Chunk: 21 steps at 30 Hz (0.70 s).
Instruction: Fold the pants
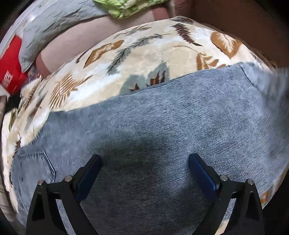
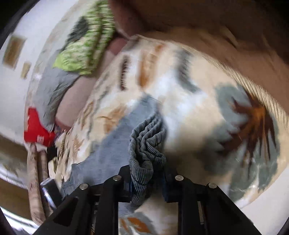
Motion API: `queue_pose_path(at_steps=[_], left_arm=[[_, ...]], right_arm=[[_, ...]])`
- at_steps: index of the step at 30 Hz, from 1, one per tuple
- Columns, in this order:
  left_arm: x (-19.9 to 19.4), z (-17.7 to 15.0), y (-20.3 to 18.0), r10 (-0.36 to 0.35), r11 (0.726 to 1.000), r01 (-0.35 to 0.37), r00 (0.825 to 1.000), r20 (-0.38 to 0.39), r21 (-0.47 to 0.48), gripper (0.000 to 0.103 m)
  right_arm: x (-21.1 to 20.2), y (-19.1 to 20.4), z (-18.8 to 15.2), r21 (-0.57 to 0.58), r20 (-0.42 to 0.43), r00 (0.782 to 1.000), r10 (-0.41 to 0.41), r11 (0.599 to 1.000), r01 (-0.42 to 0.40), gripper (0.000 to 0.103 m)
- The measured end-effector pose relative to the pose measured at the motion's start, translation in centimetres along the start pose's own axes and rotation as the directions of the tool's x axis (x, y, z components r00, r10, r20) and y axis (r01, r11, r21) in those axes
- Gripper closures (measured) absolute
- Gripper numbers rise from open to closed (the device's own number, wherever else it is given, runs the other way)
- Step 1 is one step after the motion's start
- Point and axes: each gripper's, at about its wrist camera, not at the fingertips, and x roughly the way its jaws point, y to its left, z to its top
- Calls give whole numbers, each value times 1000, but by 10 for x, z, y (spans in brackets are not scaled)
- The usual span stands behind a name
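— On the leaf-patterned blanket (image 1: 144,54), how many garments lie there?

— One pair of blue-grey pants (image 1: 153,126), ribbed like corduroy, spread flat across the near half of the blanket. A pocket seam shows at the left end in the left wrist view.

— And the grippers, how many are in sight?

— Two, one per view. The left gripper (image 1: 144,160) hangs over the pants with its two blue-padded fingers spread wide, nothing between them, only flat cloth below.

— The right one?

— The right gripper (image 2: 147,173) has its two fingers drawn close together, pinching a bunched ridge of the pants (image 2: 146,144). That fold rises out of the jaws in wrinkled ribs while the rest of the cloth lies on the blanket to the left. The view is blurred, so the exact edge gripped I cannot tell.

— Anything else around?

— One grey pillow (image 1: 59,23) with dark marks, one green-and-white bundle of cloth (image 1: 126,7) beyond it, and one red bag (image 1: 10,72) with white lettering at the far left. All three lie well apart from the pants.
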Motion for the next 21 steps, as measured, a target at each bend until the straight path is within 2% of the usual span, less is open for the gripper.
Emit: queue_pose_path(at_steps=[1, 2, 3, 4, 5, 7, 8, 10, 11, 12, 13, 14, 15, 16, 17, 19, 21], left_arm=[[1, 1, 4, -27, 999, 27, 1000, -6, -25, 5], [0, 1, 17, -96, 992, 94, 995, -13, -82, 7], [-3, 0, 28, -124, 984, 122, 992, -10, -127, 10], [-7, -2, 37, -133, 978, 132, 991, 2, -161, 16], [-18, -8, 59, -162, 962, 167, 986, 44, -216, 16], [-33, -21, 92, -152, 939, 174, 984, 97, -298, 16], [-44, -35, 121, -139, 912, 179, 981, 133, -368, 16], [-54, -57, 156, -108, 880, 167, 982, 156, -445, 16], [-59, -71, 178, -82, 859, 150, 984, 158, -490, 16], [-60, -82, 194, -57, 840, 130, 987, 152, -527, 16], [-63, -94, 208, -35, 820, 111, 989, 145, -561, 16], [-64, -106, 223, -17, 801, 92, 991, 130, -591, 16], [-66, -113, 229, -9, 793, 78, 993, 117, -605, 16], [-67, -116, 233, -7, 789, 75, 994, 113, -610, 16], [-70, -118, 235, -8, 787, 80, 993, 120, -612, 16], [-78, -114, 232, -20, 791, 106, 989, 147, -603, 16], [-87, -100, 217, -62, 812, 164, 979, 196, -560, 16]], right_arm=[[-4, 12, 1, -32, 15, 1000, 13, 999, -12, 84], [-11, 36, 2, -90, 33, 999, 40, 995, -37, 85], [-18, 65, 0, -162, 50, 997, 60, 985, -51, 85], [-21, 82, -2, -207, 57, 996, 74, 977, -61, 85], [-25, 111, -10, -277, 56, 993, 107, 957, -88, 85], [-25, 163, -39, -414, 23, 988, 151, 901, -128, 85], [-22, 181, -54, -468, 3, 987, 162, 872, -141, 85], [-5, 212, -92, -554, -59, 984, 168, 815, -172, 85], [12, 221, -112, -580, -111, 982, 154, 792, -190, 82], [31, 224, -129, -593, -157, 979, 128, 781, -197, 75], [62, 221, -152, -597, -239, 968, 74, 775, -207, 69], [82, 217, -165, -593, -290, 956, 38, 777, -211, 37], [106, 207, -181, -592, -344, 938, -32, 783, -191, 23], [111, 201, -188, -592, -342, 939, -35, 784, -187, 23], [103, 199, -188, -592, -313, 950, 6, 780, -201, 23], [81, 188, -173, -509, -322, 941, 101, 820, -262, 23], [58, 169, -152, -409, -275, 942, 194, 863, -297, 18]])
